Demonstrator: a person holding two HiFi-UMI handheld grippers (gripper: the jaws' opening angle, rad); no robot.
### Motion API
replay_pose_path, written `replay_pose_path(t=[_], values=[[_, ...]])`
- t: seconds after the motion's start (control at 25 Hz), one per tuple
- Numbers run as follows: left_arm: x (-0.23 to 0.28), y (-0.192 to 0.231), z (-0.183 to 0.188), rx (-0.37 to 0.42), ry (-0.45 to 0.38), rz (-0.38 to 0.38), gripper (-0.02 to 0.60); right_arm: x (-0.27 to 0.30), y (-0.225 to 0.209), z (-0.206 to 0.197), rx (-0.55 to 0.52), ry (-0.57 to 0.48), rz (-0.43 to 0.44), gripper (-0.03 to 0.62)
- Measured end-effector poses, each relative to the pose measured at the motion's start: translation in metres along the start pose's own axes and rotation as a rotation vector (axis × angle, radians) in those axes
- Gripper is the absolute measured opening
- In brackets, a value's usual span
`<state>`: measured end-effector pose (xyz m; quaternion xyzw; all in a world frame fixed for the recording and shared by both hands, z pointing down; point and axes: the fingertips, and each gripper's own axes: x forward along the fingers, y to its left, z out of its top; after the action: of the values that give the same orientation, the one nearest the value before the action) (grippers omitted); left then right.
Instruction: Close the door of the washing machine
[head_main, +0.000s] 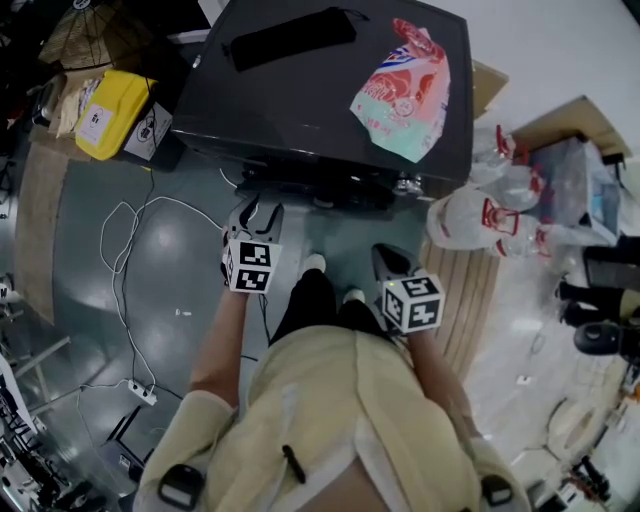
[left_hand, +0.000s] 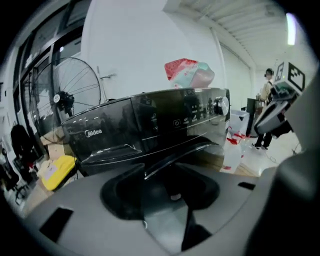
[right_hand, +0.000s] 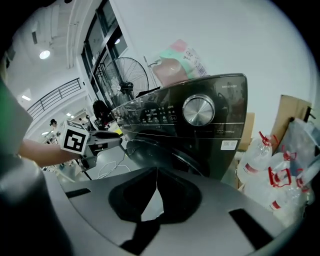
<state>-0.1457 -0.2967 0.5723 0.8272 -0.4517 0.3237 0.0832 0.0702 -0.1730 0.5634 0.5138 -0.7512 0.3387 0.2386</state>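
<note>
The washing machine (head_main: 330, 90) stands right in front of me, and its round door (right_hand: 160, 155) sits low on the front, seemingly a little ajar and not latched. My left gripper (head_main: 257, 215) hovers just before the door's left edge with its jaws apart and nothing between them. My right gripper (head_main: 385, 255) is near the door's right side, its jaws closed together and empty.

The door's face is curved and glossy, so a push off centre could make my jaw slide off rather than drive it home. If I push too softly, I judge the latch may not catch and the door could spring back. An open left jaw could also get pinched between the door's rim and the machine's front. A hard shove might shake the snack bag (head_main: 405, 90) on top of the machine, and the plastic bottles (head_main: 480, 215) stand just to the machine's right. A white cable (head_main: 125, 260) trails on the floor to the machine's left.

The front panel reads "Midea" (left_hand: 93, 132). A small sticker (right_hand: 229, 145) below the dial (right_hand: 198, 110) is too small to read, as is the bag's print.
</note>
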Motion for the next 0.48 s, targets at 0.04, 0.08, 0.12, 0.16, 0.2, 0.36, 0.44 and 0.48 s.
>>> replay_pose_path(t=[0.04, 0.08, 0.12, 0.16, 0.2, 0.36, 0.44, 0.48], values=[[-0.007, -0.001, 0.002, -0.041, -0.006, 0.002, 0.170, -0.003, 0.000, 0.000, -0.001, -0.003, -0.002, 0.006], [-0.013, -0.002, 0.003, -0.089, -0.012, 0.001, 0.170, -0.005, -0.001, 0.000, -0.002, -0.006, -0.004, 0.006], [-0.019, -0.004, 0.003, -0.142, -0.016, -0.003, 0.170, -0.008, -0.002, -0.001, -0.004, -0.008, -0.006, 0.006], [-0.025, -0.006, 0.003, -0.198, -0.020, -0.011, 0.170, -0.010, -0.002, -0.001, -0.005, -0.013, -0.007, 0.006], [-0.030, -0.009, 0.003, -0.253, -0.023, -0.022, 0.170, -0.012, -0.003, -0.001, -0.004, -0.021, -0.006, 0.006], [-0.052, -0.021, 0.008, -0.431, -0.048, -0.080, 0.169, -0.020, -0.007, 0.001, -0.003, -0.051, -0.007, 0.006], [-0.063, -0.029, 0.013, -0.484, -0.060, -0.112, 0.169, -0.023, -0.007, 0.001, -0.005, -0.059, -0.005, 0.006], [-0.068, -0.034, 0.014, -0.500, -0.062, -0.129, 0.169, -0.025, -0.006, 0.001, -0.009, -0.062, -0.003, 0.006]])
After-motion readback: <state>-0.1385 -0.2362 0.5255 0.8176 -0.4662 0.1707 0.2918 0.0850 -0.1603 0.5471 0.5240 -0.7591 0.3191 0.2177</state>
